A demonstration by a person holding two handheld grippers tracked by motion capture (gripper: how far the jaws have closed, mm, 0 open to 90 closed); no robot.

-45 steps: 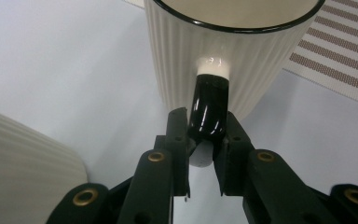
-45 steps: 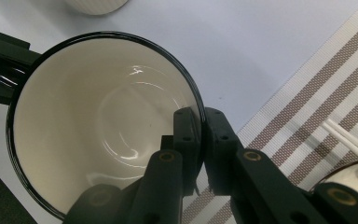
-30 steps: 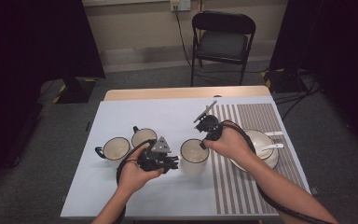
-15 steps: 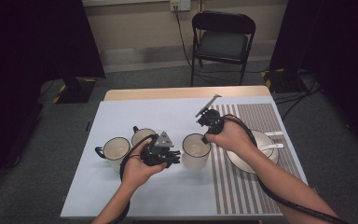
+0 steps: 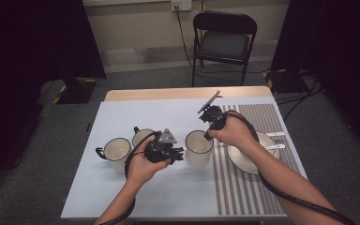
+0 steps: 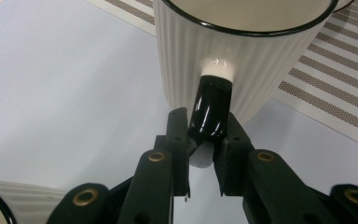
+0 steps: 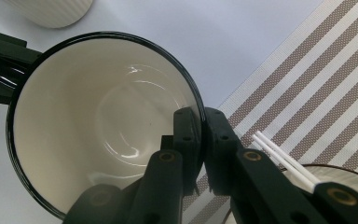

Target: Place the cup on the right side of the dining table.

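A pale blue rectangular table mat point(image 5: 122, 197) is covering most of the wooden table, with a brown-and-white striped placemat point(image 5: 248, 197) lying along its right side. A cream round plate point(image 5: 243, 161) is sitting on the striped placemat, with white stick-like handles point(image 7: 279, 156) resting across it. On the blue mat, two cream ribbed mugs with black rims are standing side by side at the left, one nearer the edge point(image 5: 117, 151) and one point(image 5: 143, 136) just behind the left gripper.

The cream ribbed ceramic mug with a black rim and black handle point(image 5: 198, 146) is standing near the mat's middle, just beside the striped placemat. The left gripper point(image 6: 204, 140) is clamping that mug's glossy black handle point(image 6: 211, 109) between its jaws. The right gripper point(image 7: 200, 135) is pinching the mug's rim point(image 7: 191, 91), one jaw inside the wall and one outside.
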